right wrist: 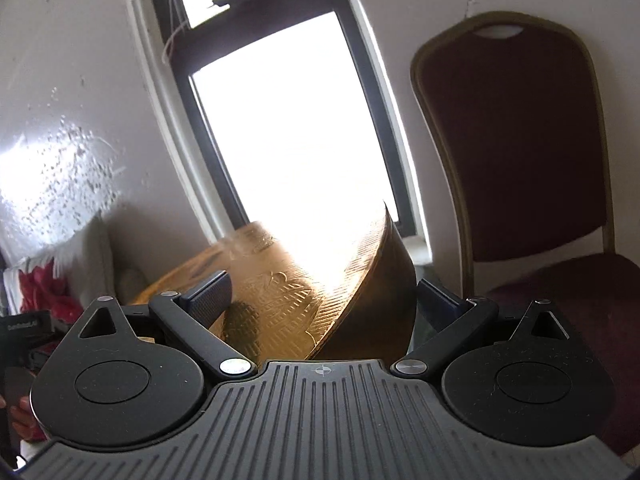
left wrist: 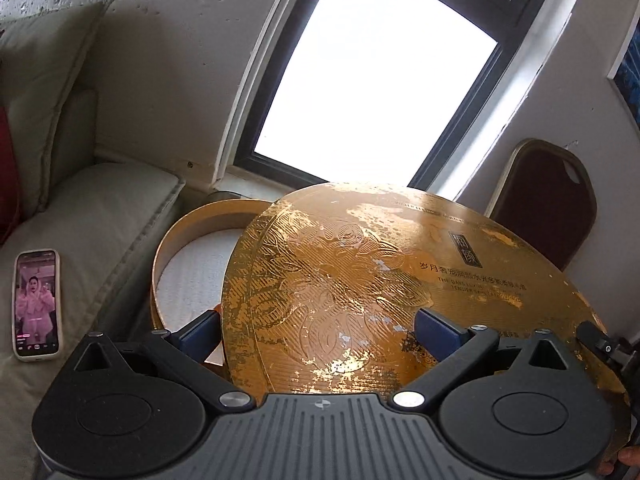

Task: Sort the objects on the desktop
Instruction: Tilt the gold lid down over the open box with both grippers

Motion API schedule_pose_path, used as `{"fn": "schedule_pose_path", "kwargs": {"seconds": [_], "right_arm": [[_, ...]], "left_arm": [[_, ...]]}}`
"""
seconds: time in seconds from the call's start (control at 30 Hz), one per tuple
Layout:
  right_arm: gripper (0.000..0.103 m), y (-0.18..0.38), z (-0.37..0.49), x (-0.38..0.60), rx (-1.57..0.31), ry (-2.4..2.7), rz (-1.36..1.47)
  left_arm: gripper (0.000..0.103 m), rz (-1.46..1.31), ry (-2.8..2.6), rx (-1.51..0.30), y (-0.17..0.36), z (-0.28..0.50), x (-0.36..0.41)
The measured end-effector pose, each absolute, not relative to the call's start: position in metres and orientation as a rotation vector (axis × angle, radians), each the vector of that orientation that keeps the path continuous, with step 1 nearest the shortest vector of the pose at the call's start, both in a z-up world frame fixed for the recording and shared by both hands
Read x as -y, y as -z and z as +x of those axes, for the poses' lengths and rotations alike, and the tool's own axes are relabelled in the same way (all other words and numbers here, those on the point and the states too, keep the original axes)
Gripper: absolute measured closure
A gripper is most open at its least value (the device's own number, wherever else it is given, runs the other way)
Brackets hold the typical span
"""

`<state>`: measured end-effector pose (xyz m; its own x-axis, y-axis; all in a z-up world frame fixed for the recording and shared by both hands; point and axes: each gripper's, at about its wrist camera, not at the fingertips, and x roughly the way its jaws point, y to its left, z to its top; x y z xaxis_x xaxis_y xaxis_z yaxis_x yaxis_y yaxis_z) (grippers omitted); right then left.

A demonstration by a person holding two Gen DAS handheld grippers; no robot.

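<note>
Both hand-held grippers, left (left wrist: 316, 332) and right (right wrist: 324, 300), apparently clamp gold lid (left wrist: 360, 280); lower level onto box (left wrist: 188, 236) mid-left

Background only: sofa, phone, window, chair, wall.

Left wrist view: pale sofa (left wrist: 100, 208) fills the left side, back cushion (left wrist: 36, 92) upper left, a dark red cushion (left wrist: 8, 168) at the far left edge. A phone (left wrist: 37, 305) lies face up on the seat at lower left, screen lit with a figure in pink. Dark-framed window (left wrist: 372, 80) top centre, blown out white. Pitted white wall (left wrist: 168, 40) left of it. Red padded chair (left wrist: 548, 200) with gold frame at right, against the wall. Right wrist view: same chair large at right, window centre, something red and white, blurred, lower left.
</note>
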<state>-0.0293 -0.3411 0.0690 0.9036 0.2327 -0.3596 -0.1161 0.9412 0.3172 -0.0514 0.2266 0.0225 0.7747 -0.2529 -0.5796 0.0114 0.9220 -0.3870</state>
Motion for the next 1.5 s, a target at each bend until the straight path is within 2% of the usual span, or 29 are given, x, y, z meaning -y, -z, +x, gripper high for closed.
{"fn": "schedule_pose_path", "kwargs": {"seconds": [0.03,0.2,0.27,0.53,1.0,1.5], "right_arm": [[0.004,-0.067,-0.03,0.341,-0.408,-0.184,0.301],[0.004,-0.062,-0.024,0.339,-0.434,-0.193,0.318],[0.004,-0.06,-0.022,0.337,-0.444,-0.194,0.321],[0.004,-0.056,-0.019,0.332,-0.472,-0.184,0.336],[0.004,-0.055,-0.021,0.339,-0.468,-0.156,0.337],[0.004,-0.021,0.107,0.286,-0.498,-0.28,0.327]], "left_arm": [[0.002,-0.373,0.141,-0.676,-0.019,-0.048,-0.221],[0.002,-0.355,0.122,-0.693,-0.037,-0.014,-0.094],[0.002,-0.35,0.118,-0.702,-0.048,-0.023,-0.078],[0.002,-0.326,0.126,-0.714,-0.04,0.004,-0.047],[0.003,-0.344,0.135,-0.727,-0.026,0.018,-0.046],[0.003,-0.366,0.007,-0.684,0.003,0.11,-0.099]]}}
